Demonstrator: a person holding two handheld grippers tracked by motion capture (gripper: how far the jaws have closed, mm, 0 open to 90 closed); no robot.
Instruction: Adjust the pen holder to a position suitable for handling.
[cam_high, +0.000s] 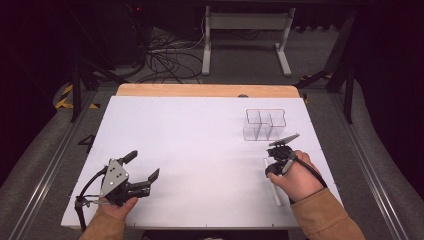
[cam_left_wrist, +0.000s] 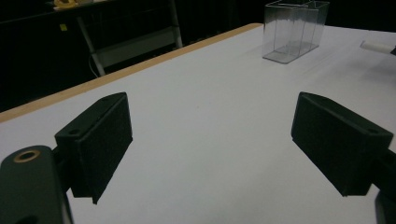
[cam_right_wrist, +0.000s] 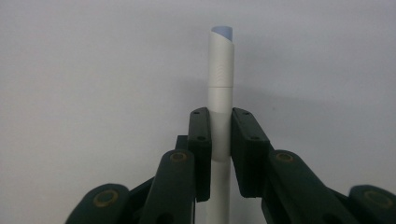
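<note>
A white pen (cam_high: 276, 196) with a pale blue tip lies on the white tabletop (cam_high: 200, 145) at the right. My right gripper (cam_high: 271, 169) points down onto it. In the right gripper view the jaws of this gripper (cam_right_wrist: 220, 122) are shut on the pen's barrel (cam_right_wrist: 221, 70), and the tip points away from the camera. My left gripper (cam_high: 144, 165) rests at the front left of the table, open with nothing between its fingers. Its two black pads (cam_left_wrist: 100, 140) stand wide apart over bare tabletop. The pen's end (cam_left_wrist: 376, 45) shows at the far right of the left gripper view.
A clear plastic container (cam_high: 264, 124) with compartments stands at the back right, just beyond my right gripper, and shows as a transparent box (cam_left_wrist: 294, 30) in the left gripper view. A wooden strip (cam_high: 207, 90) runs along the table's far edge. Cables and white table legs (cam_high: 245, 40) lie on the floor beyond.
</note>
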